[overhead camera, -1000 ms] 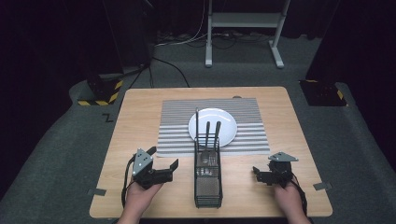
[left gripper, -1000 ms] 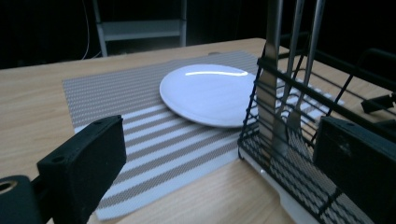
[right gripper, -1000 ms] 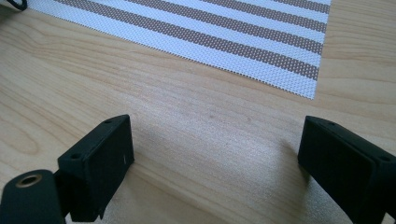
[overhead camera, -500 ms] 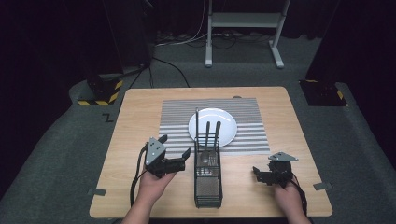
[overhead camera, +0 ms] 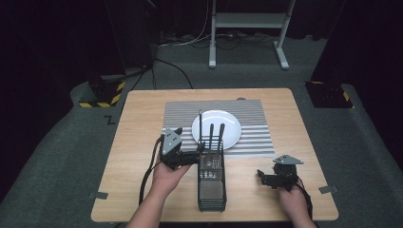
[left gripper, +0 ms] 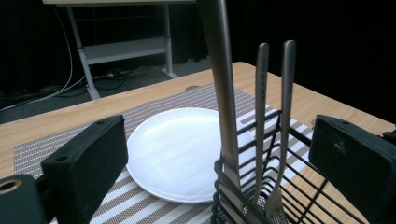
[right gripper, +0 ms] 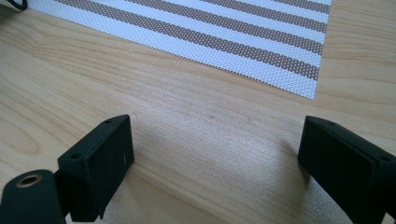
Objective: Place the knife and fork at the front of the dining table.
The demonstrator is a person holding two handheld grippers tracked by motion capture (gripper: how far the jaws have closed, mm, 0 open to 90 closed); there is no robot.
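Left hand-held gripper (overhead camera: pixel 198 156), jaws wide apart, reaches the wire caddy (overhead camera: pixel 212 183) of cutlery (left gripper: pixel 224 93); right hand-held gripper (overhead camera: pixel 264 178) rests wide open, empty, on the worktop (overhead camera: pixel 138 123).

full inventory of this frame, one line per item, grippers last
Cutlery handles: 3, silver metal, standing upright in the basket; which piece each is cannot be told.
Wire basket: 1, black, near middle of the table, in front of the plate.
Plate: 1, white, bare, on the placemat.
Placemat: 1, grey and white stripes, far half of the table.
Table: 1, light wood.
Stand: 1, grey metal, on the floor beyond the table.
Tape: 2 grey pieces on the floor by the table's near corners.
Left gripper: black, jaws open, at the basket's left side near the handles.
Right gripper: black, jaws open, over bare table right of the basket.
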